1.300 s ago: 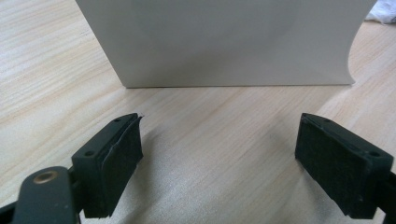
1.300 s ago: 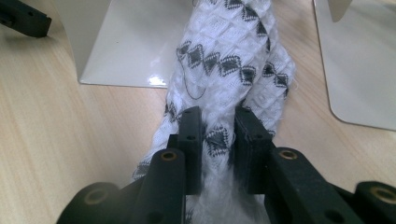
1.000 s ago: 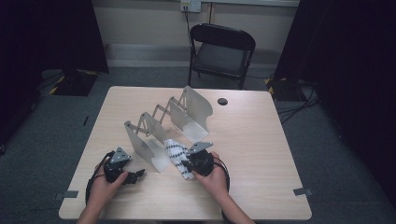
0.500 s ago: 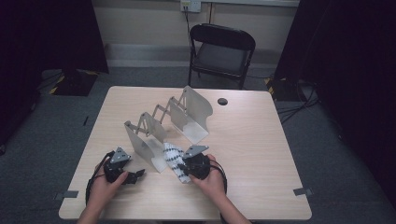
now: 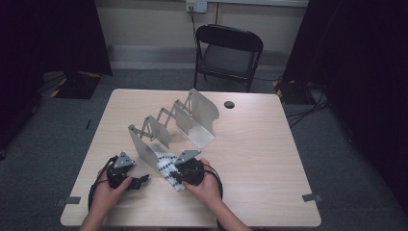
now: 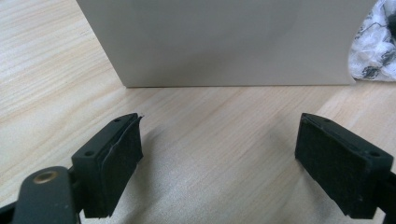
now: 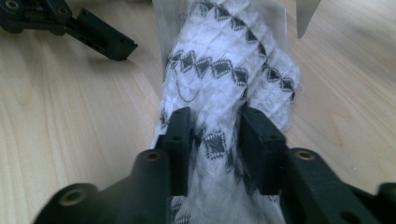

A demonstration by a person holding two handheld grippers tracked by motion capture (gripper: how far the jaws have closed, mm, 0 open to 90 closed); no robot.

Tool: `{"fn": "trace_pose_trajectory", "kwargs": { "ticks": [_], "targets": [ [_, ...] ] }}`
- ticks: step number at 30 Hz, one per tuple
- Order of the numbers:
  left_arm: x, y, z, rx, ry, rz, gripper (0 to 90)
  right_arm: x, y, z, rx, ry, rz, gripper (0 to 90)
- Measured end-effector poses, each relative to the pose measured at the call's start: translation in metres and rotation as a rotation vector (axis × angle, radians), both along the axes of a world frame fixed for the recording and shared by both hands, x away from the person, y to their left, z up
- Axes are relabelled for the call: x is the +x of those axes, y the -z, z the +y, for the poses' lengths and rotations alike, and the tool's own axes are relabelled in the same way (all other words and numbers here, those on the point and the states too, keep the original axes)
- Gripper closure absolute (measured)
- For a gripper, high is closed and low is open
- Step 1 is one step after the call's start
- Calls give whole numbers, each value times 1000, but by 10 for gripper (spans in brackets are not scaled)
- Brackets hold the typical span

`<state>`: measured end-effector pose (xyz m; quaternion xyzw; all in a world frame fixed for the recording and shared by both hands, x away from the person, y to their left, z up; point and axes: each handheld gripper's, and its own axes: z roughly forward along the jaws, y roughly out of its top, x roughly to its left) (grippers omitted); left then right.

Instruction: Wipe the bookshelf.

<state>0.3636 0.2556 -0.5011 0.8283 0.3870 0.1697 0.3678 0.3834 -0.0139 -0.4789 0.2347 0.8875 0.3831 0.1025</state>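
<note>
The right gripper [image 5: 174, 174] lies low over the near part of the table [image 5: 269, 159], the hand behind it with the forearm coming in from the near edge. Its jaws have just been opening, yet in the right gripper view they flank a bunched white cloth [image 7: 224, 79] with black diamond marks, both pads against the fabric, so the cloth is pinched between them. The cloth lies on the wood just beside the nearest plate of a metal rack [image 5: 171, 125], touching its near corner. The left gripper [image 5: 139, 182] rests to the left, well apart from the cloth, hand on its body, jaws spread wide with nothing between them, facing the rack's flat plate.
</note>
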Motion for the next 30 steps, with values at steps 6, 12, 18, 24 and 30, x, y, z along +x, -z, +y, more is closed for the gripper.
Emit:
{"fn": "trace_pose_trajectory", "kwargs": {
  "ticks": [6,12,18,24,30],
  "targets": [
    [0,0,0,-1,0,0,144,-1,-6,-13,25,28,18,510],
    [0,0,0,1,1,-1,144,-6,-8,-29,25,41,31,503],
    [0,0,0,0,0,0,144,-5,2,-25,20,23,55,734],
    [0,0,0,-1,0,0,144,7,2,-9,31,18,86,787],
    [0,0,0,3,2,-2,144,20,1,12,13,0,73,791]
  ]
}}
